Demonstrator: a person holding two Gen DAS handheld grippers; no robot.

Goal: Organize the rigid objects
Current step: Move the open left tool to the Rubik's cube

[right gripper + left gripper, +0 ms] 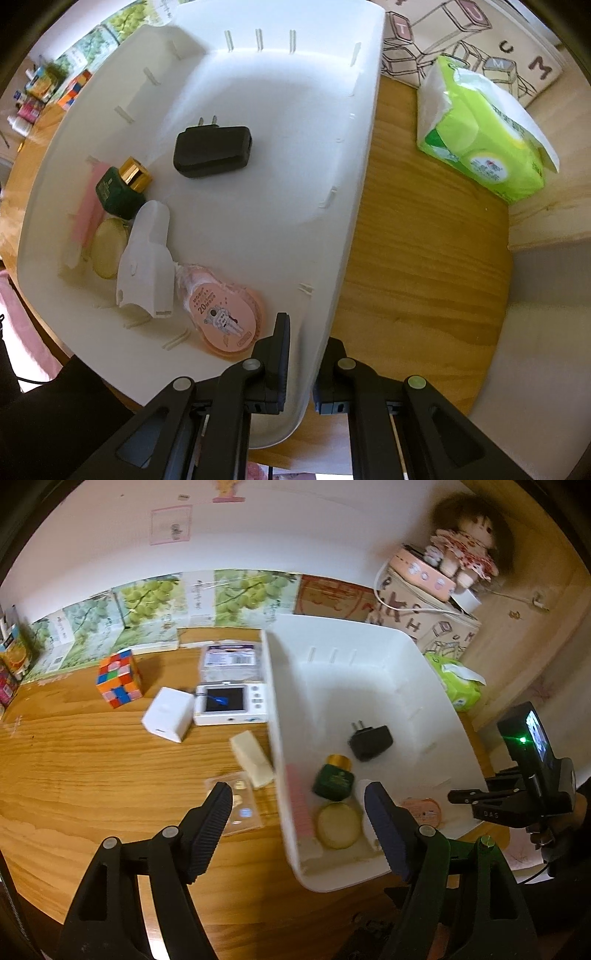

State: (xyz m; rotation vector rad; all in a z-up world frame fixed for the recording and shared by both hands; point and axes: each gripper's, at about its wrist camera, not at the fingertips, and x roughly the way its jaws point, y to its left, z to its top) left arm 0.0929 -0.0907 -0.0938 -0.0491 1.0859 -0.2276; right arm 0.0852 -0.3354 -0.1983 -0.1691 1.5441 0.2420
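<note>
Now you are steadying the white plastic bin [258, 229].
Right tool [301, 363] is clamping its rim; left tool [299, 812], spread empty, is nearing the cream block [253, 758].

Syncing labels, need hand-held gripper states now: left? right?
Left hand-held gripper: open, holding nothing, above the white bin's near wall.
Right hand-held gripper: shut on the white bin's rim.

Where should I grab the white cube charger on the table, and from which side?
Take the white cube charger across two opposite flat side faces, coming down from above. It sits flat on the table with bare wood on its left and near sides. The small white screen gadget sits close on its right, so set the jaws front to back, probably safest.
</note>
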